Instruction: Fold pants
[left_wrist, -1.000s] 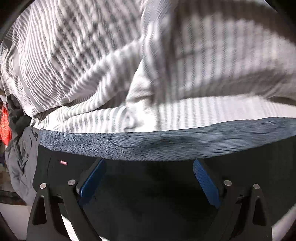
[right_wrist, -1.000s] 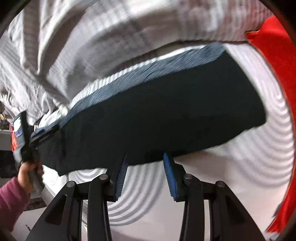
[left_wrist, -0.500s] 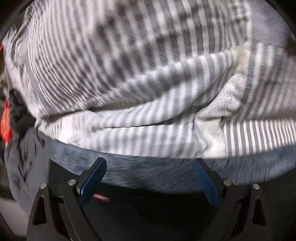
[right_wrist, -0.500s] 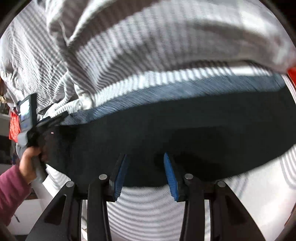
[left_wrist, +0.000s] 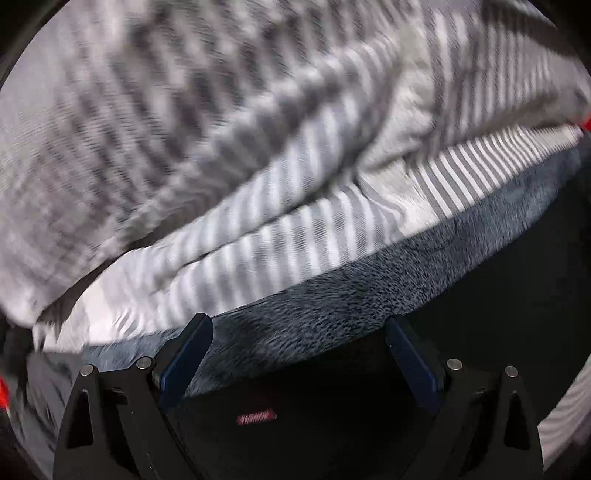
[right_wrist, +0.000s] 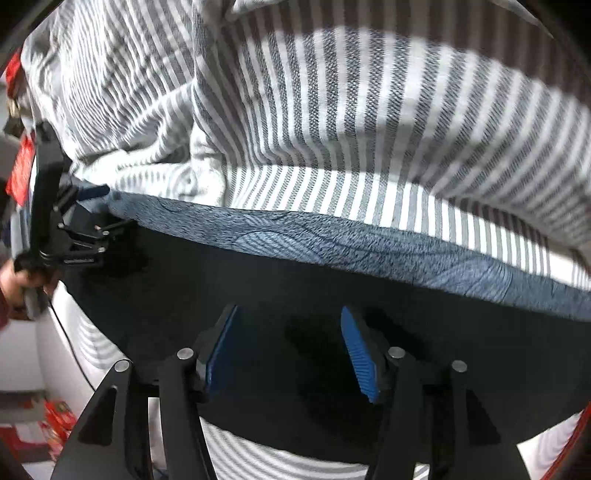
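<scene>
Pants (right_wrist: 332, 295), one dark pair with a blue-grey band along the far edge, lie flat on a striped sheet (right_wrist: 351, 129). Two hand-held grippers hover over them: the left hand-held gripper (left_wrist: 299, 354) with fingers wide apart near the left end, the right hand-held gripper (right_wrist: 288, 347) likewise apart, holding nothing.

pants (right_wrist: 295, 280): black, with a blue-grey fuzzy inner lining showing along the far edge
state: folded, spread flat
label (left_wrist: 256, 418): small, red, on the black cloth
place: on the striped bedding (right_wrist: 351, 129)
</scene>
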